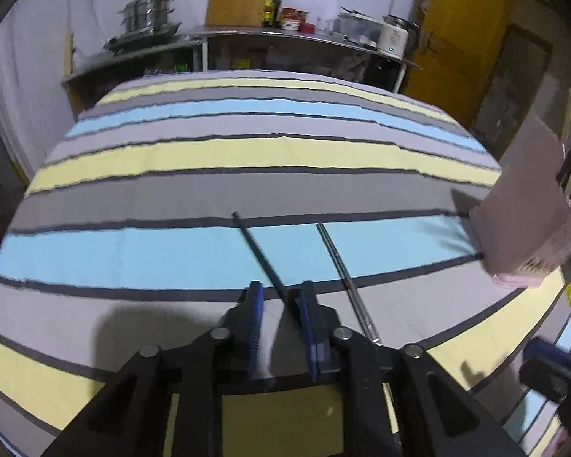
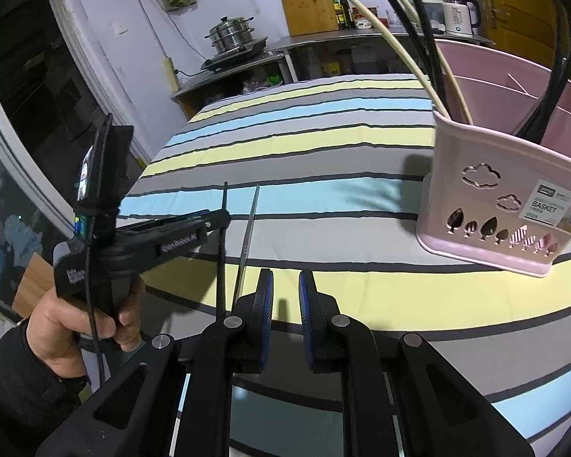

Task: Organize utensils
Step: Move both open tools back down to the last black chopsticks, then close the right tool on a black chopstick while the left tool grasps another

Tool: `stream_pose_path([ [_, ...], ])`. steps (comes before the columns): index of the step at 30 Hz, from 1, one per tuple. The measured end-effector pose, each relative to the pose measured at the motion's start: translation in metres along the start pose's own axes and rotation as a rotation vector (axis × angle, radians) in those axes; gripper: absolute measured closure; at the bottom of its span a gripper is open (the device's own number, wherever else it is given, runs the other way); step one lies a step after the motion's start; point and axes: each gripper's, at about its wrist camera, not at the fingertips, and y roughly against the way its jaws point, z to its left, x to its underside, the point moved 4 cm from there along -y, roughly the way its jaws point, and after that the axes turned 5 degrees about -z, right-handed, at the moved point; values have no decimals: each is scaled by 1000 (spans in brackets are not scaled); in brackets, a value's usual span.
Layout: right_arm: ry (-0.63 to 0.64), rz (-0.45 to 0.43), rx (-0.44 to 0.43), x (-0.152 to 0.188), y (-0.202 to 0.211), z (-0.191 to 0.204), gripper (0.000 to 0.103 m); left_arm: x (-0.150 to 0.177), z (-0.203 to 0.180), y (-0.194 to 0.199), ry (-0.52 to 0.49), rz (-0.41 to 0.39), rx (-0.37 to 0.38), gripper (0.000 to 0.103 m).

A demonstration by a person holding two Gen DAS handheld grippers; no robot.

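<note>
Striped cloth (image 1: 209,160) in grey, pale yellow and sky blue covers the desk, and two chopsticks lie on it side by side, near each other but apart. The black chopstick (image 1: 257,251) runs from the blue band toward the left gripper (image 1: 281,297), whose blue-padded fingers (image 1: 255,304) stand apart, the stick's near end passing between them close against the right pad; whether it is touched cannot be told. The metal chopstick (image 1: 342,270) lies just to the right of that gripper. Off at the right edge of the desk stands the pink utensil basket (image 2: 495,198), upright, with cream chopsticks (image 2: 407,57) and dark ones leaning out of its compartments. The right gripper (image 2: 285,297) hovers over the yellow band with its fingers parted, holding nothing
</note>
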Motion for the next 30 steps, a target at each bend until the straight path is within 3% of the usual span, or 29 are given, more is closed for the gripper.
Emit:
stream_pose_path([
  [3,11,0,-4,-4,-3,4,89,-1,11,2,2,11,30,94],
  [8,33,11,-18,-12,-20,14,89,-2,36,6,-23,22,11,95],
  [16,98,64,-36,-29,-75,36,89,5,67,15,20,36,31,95],
  [23,132,118,-13,-38,-116,39,89,8,74,16,105,39,64,94],
  [30,186,141,30,-40,-135,46,89,6,64,14,97,36,19,94],
])
